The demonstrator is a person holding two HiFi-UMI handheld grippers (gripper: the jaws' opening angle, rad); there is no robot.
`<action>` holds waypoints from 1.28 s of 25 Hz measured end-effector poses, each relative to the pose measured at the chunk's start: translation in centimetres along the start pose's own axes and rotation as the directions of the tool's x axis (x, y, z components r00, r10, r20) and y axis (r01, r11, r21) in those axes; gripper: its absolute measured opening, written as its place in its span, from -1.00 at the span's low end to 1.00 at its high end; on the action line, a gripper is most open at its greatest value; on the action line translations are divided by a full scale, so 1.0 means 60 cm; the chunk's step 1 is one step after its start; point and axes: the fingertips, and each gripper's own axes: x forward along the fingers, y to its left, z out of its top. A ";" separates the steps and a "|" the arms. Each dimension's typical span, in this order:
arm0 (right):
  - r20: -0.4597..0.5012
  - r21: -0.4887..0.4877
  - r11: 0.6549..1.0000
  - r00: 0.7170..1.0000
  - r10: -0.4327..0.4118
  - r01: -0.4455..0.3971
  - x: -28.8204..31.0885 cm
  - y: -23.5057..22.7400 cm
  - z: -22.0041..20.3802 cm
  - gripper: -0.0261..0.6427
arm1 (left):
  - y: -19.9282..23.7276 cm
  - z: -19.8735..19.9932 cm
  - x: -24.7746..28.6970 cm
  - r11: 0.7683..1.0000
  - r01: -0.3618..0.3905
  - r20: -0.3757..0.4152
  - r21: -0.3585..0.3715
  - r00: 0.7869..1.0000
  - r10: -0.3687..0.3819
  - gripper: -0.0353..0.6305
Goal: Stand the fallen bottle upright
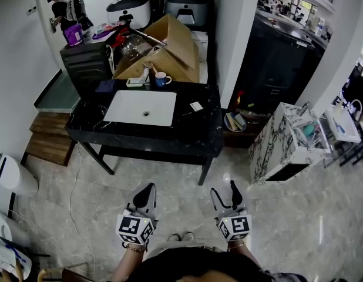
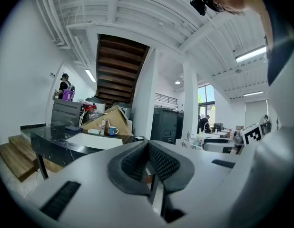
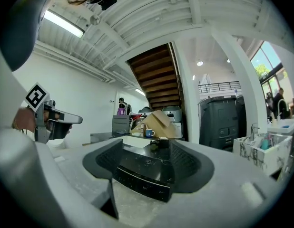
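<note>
Left grey two-jaw claw [image 1: 148, 190]: clenched, empty. Right claw [image 1: 225, 191]: released, empty, seemingly readied for grasping. Both are held level, short of the black marble desk [image 1: 193, 131]. Small pale bottle [image 1: 145, 75]: apparently beside the blue ceramic mug [image 1: 161, 79] at the far edge, well apart from both claws.

Bare floor [image 1: 170, 192] lies open ahead of me to the black bench [image 1: 140, 137]; a cardboard box [image 1: 170, 51] and blue mug [image 1: 161, 79] crowd its far edge.
</note>
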 end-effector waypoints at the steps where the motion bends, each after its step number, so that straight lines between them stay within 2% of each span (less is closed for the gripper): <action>1: 0.002 0.004 1.000 1.000 0.005 -0.005 0.000 -0.002 0.001 -0.02 | -0.003 0.001 0.002 1.000 0.000 0.002 -0.003 1.000 0.000 -0.89; 4: 0.013 0.000 1.000 1.000 0.013 -0.013 0.000 -0.008 0.007 0.08 | -0.012 0.006 0.009 1.000 -0.005 0.008 -0.002 1.000 0.005 -0.89; 9: 0.018 -0.015 1.000 1.000 0.013 -0.013 0.000 -0.029 0.009 0.09 | -0.027 0.006 0.025 1.000 -0.009 0.012 0.005 1.000 0.009 -0.89; 19: -0.021 -0.015 0.999 0.999 0.043 -0.044 -0.002 -0.068 -0.022 0.09 | -0.057 -0.015 0.040 0.999 -0.037 0.025 -0.011 0.999 0.037 -0.89; 24: -0.054 -0.021 0.997 0.996 0.069 -0.070 -0.001 -0.065 -0.040 0.09 | -0.061 -0.013 0.040 0.998 -0.029 0.037 -0.055 0.999 0.031 -0.89; 28: -0.084 -0.016 0.995 0.992 0.099 -0.101 0.007 -0.060 -0.055 0.09 | -0.057 -0.011 0.047 0.998 -0.048 0.032 -0.035 0.998 0.049 -0.89; 32: -0.096 -0.011 0.993 0.989 0.116 -0.117 0.035 -0.062 -0.063 0.09 | -0.051 -0.020 0.065 0.999 -0.007 0.041 -0.053 0.999 0.009 -0.89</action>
